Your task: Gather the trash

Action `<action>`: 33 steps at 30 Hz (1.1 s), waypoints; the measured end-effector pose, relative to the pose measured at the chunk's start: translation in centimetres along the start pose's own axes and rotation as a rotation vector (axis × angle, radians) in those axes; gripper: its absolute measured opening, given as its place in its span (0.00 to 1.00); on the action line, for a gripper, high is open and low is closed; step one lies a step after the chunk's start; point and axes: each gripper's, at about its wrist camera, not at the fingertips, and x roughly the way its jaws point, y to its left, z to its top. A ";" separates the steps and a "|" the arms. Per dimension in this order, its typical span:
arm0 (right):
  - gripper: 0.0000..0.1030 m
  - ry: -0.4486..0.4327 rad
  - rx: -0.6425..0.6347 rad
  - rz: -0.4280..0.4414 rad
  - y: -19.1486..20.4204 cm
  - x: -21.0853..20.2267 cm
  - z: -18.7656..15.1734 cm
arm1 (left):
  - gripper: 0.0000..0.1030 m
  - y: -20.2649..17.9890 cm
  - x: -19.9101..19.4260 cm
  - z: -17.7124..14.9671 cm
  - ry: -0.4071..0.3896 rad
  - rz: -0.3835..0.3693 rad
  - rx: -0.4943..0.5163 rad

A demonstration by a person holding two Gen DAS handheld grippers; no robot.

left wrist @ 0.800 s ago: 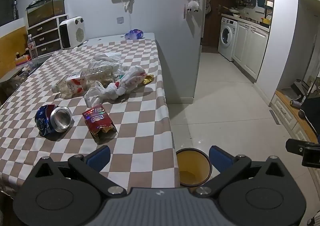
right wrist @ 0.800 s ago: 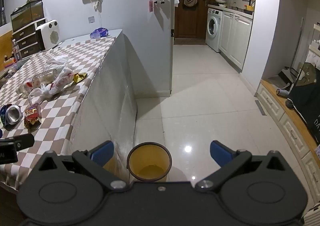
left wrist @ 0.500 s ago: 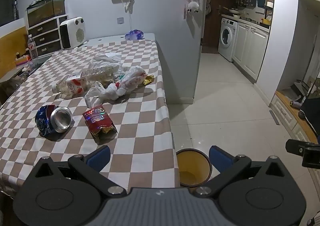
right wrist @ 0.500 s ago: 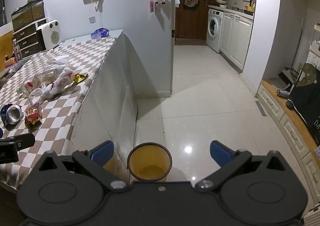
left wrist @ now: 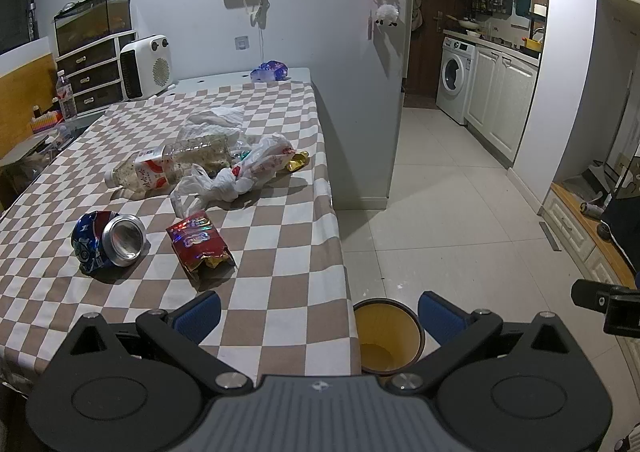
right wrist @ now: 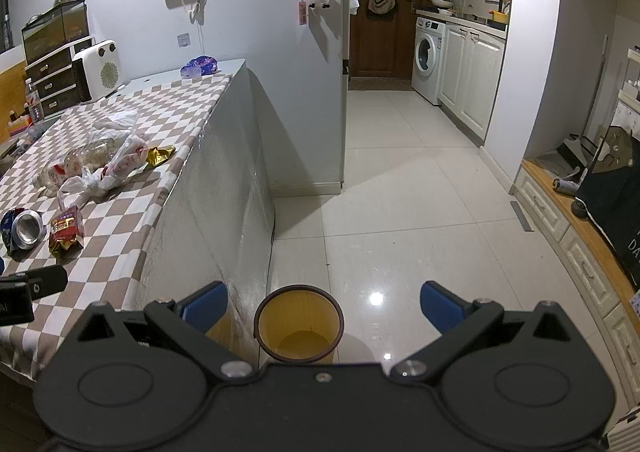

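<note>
On the checkered desk (left wrist: 280, 252) lie a crushed can (left wrist: 108, 242), red wrapper (left wrist: 198, 248) and bottle (left wrist: 172, 168), while the left gripper (left wrist: 318, 312) and right gripper (right wrist: 322, 302) hover wide open, empty.

Glossy tiled floor (right wrist: 400, 212), matt checked cloth (left wrist: 260, 252), shiny metal can (left wrist: 108, 242) (crumpled foil wrapper (left wrist: 200, 248) beside).

A white heater (left wrist: 146, 66) and fish tank (left wrist: 94, 21) stand beyond the checkered tablecloth (left wrist: 276, 252); a washing machine (left wrist: 456, 78) stands far right.

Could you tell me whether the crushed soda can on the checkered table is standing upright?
No, the crushed can lies on its side on the checkered tablecloth, its silver end facing the camera, left of the red snack wrapper.
</note>
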 end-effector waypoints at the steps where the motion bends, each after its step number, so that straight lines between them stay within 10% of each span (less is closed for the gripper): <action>1: 1.00 0.000 0.000 -0.001 0.0 0.0 0.0 | 1.00 0.0 0.0 0.0 0.000 0.000 0.000; 33: 1.00 0.004 0.000 0.001 -0.1 0.1 0.0 | 1.00 0.1 -0.4 0.3 -0.001 0.002 0.001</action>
